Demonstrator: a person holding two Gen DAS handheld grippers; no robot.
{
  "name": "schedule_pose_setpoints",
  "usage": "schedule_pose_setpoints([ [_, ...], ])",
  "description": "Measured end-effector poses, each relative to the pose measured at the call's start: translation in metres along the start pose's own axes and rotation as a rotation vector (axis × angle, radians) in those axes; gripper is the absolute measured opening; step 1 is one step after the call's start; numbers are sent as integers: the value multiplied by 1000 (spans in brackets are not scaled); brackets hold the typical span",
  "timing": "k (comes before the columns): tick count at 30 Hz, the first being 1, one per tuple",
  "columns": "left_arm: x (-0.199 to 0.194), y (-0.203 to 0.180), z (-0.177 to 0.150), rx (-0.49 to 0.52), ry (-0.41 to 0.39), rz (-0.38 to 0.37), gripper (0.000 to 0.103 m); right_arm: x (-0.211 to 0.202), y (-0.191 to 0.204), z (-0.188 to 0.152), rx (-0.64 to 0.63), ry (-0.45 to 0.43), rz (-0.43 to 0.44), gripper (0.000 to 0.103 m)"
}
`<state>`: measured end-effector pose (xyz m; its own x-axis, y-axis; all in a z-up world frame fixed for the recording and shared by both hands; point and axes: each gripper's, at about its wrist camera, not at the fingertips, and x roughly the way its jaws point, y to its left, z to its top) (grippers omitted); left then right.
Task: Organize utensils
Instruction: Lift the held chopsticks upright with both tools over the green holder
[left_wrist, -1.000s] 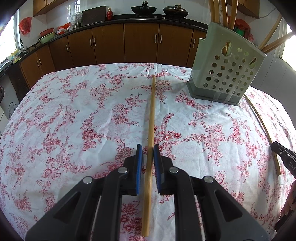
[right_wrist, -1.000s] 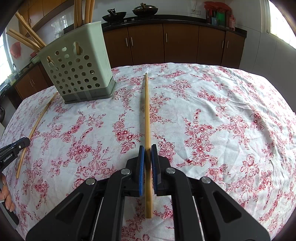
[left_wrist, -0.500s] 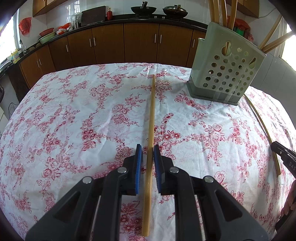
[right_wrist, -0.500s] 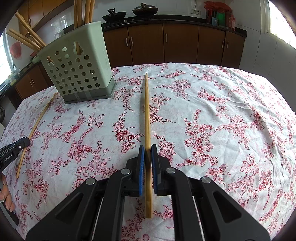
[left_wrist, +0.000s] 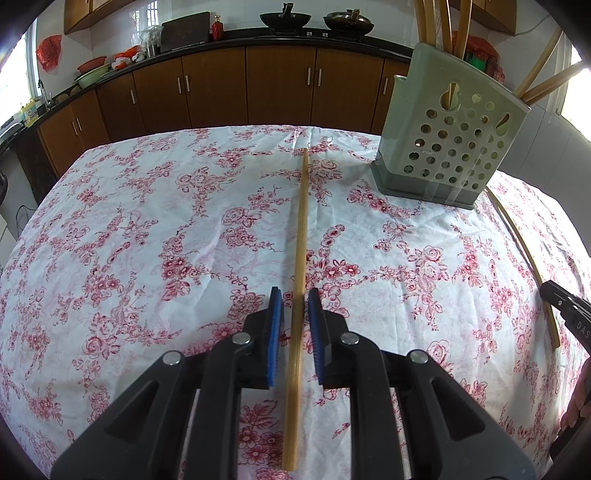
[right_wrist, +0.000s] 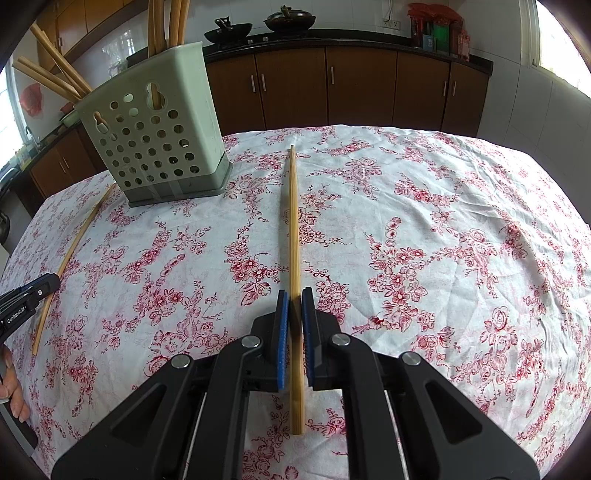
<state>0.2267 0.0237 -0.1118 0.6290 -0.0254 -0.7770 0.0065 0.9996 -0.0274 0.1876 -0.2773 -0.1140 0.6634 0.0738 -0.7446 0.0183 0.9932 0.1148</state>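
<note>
Now each tongs straddles 1 chopstick: left tongs (left_wrist: 294, 303) loose, right tongs (right_wrist: 295, 302) clamped

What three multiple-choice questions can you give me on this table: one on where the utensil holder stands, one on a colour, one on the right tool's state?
1. Where is the holder?
A on the counter
B on the floral cloth, between the left chopstick and the right chopstick
C in a hand

2. What colour are the pads of the right tool?
A red
B blue
C white

3. The right tool is:
A wide open and empty
B gripping the holder
C shut on the right chopstick

Answers: B, a chopstick lies on the cloth on either side of it; B, blue strips line both fingers; C, the pads press the stick's sides.
</note>
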Motion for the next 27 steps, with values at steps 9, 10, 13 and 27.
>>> schedule_pose_setpoints([
  [9,-6,-7,-7,54,3,16,17,-6,-1,-7,-16,-1,11,9],
  [10,-8,-8,-10,63,3,16,16,-7,-2,-9,-14,-1,20,9],
  [13,-12,-11,-15,78,3,8,9,-8,-6,-9,3,-5,33,8],
  [27,-117,-8,25,65,-282,-76,8,-107,-16,33,29,-342,56,8],
])
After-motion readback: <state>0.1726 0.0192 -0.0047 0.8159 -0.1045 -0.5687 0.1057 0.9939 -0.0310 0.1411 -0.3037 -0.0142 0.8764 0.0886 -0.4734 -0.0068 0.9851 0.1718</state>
